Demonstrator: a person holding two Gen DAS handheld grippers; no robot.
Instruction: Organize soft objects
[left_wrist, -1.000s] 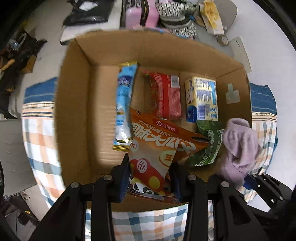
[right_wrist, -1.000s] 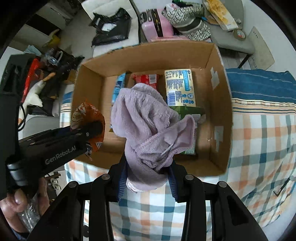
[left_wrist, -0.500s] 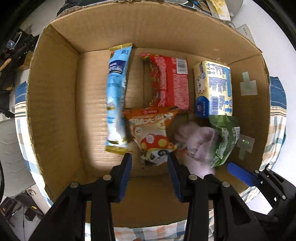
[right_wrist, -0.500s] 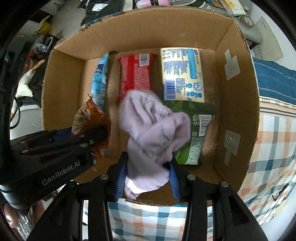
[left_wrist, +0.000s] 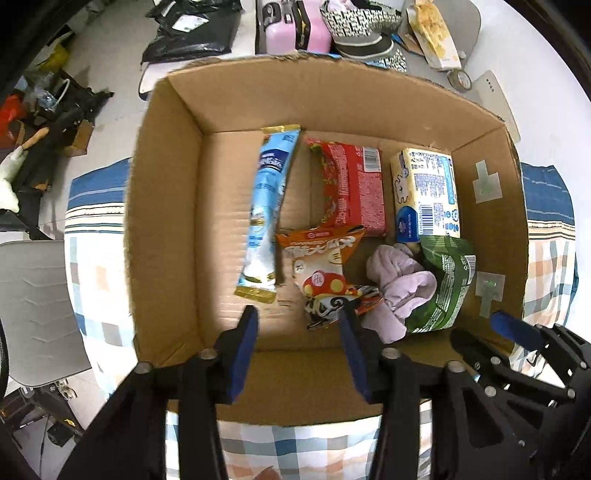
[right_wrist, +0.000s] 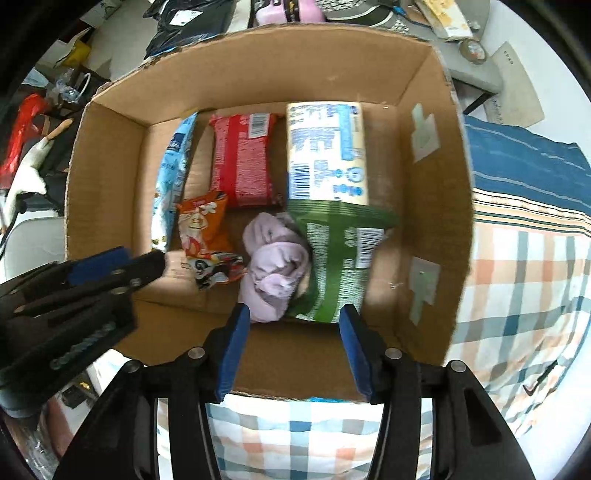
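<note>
A cardboard box sits on a checked cloth. Inside lie a blue packet, a red packet, a yellow-white pack, an orange snack bag, a crumpled lilac cloth and a green bag. My left gripper is open and empty above the box's near wall; it also shows in the right wrist view. My right gripper is open and empty above the near wall, also visible in the left wrist view.
The checked and blue-striped cloth spreads around the box. Beyond the box lie a black bag, a pink case, patterned shoes and papers. A grey chair seat stands at the left.
Both grippers have opened, letting the orange snack bag and the lilac cloth drop into the box. Both have since drawn back from inside the box to above its near wall.
</note>
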